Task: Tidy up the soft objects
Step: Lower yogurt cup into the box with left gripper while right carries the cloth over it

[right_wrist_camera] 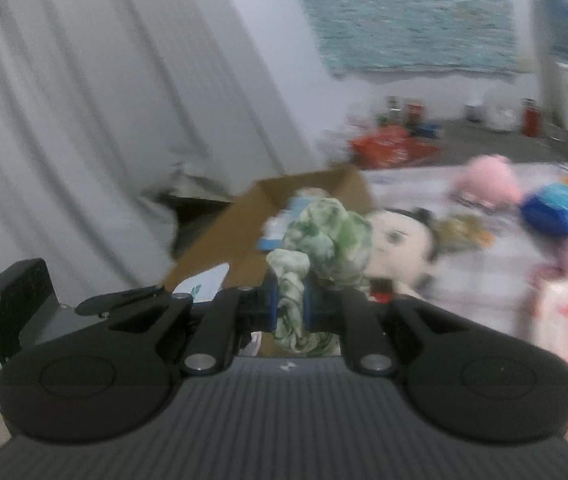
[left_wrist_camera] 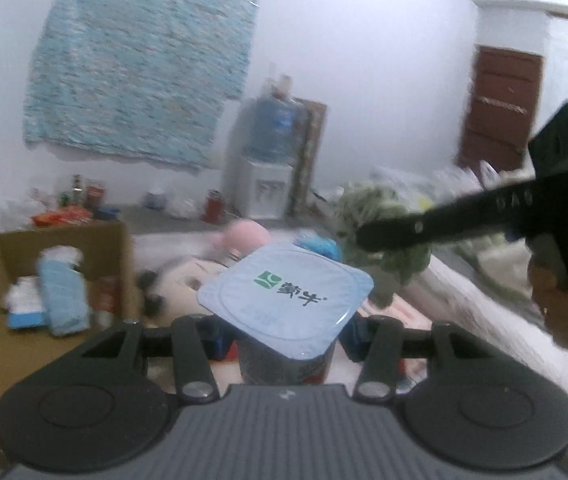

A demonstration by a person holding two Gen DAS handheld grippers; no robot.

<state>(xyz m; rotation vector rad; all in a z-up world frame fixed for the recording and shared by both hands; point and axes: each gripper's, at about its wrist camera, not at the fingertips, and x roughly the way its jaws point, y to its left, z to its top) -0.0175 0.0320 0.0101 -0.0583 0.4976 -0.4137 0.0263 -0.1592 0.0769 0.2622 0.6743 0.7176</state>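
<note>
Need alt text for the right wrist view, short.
The right gripper is shut on a green-and-white fabric bundle, held in front of an open cardboard box. Behind it, blurred, lie a dark-haired doll and a pink plush on a pale surface.

yogurt cup [left_wrist_camera: 288,300]: pale blue lid | cloth [right_wrist_camera: 324,240]: green-white mottled

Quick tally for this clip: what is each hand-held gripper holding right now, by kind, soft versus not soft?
Soft, green-and-white cloth, clamped in the right hand-held gripper: 1
Not soft, sealed yogurt cup, between the fingers of the left hand-held gripper: 1
Total held: 2
</note>
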